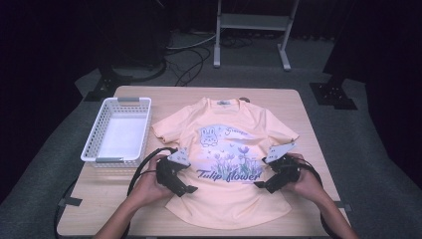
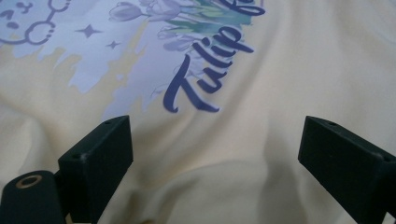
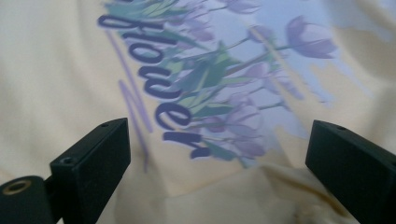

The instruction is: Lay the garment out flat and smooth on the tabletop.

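We have the peach T-shirt [image 1: 226, 164] lying flat, print up, centred on the tabletop [image 1: 298, 107], neck away from us. Left gripper [image 1: 185, 190] sits over its lower left part, jaws spread wide, nothing between them but bare fabric below. Right gripper [image 1: 263, 185] mirrors it at the lower right, jaws equally wide, holding nothing. White basket [image 1: 118, 130] just left of the shirt.
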`<state>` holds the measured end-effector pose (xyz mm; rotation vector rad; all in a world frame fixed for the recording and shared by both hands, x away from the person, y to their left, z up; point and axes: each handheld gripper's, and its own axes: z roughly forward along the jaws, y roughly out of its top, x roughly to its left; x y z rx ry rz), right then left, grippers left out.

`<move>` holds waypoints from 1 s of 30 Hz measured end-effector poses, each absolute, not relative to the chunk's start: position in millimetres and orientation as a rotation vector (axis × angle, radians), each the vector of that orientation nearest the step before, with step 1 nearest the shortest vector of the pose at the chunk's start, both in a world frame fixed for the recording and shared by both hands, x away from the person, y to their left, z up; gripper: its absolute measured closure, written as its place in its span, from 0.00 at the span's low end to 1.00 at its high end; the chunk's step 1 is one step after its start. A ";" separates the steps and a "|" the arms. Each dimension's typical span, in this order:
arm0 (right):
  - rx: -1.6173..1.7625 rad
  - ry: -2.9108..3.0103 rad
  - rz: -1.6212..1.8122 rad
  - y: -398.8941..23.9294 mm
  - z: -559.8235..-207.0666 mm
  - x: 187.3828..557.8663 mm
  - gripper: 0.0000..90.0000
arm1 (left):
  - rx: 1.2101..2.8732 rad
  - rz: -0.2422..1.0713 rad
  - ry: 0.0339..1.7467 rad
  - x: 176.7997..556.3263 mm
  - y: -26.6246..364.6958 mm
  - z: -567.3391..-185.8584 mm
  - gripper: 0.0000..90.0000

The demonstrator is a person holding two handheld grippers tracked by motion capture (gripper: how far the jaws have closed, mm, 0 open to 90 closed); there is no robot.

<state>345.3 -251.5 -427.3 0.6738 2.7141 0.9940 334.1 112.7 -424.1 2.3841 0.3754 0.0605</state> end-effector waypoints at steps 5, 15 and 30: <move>0.786 2.689 1.050 -265.6 -424.8 353.0 0.08 | 2.396 0.046 0.351 326.6 106.9 -428.2 0.11; 0.846 2.585 1.063 -283.8 -418.4 361.2 0.07 | 2.399 0.039 0.325 316.3 104.7 -430.4 0.11; 1.070 2.574 1.079 -294.4 -425.6 428.0 0.07 | 2.386 0.020 0.328 318.9 102.1 -432.6 0.11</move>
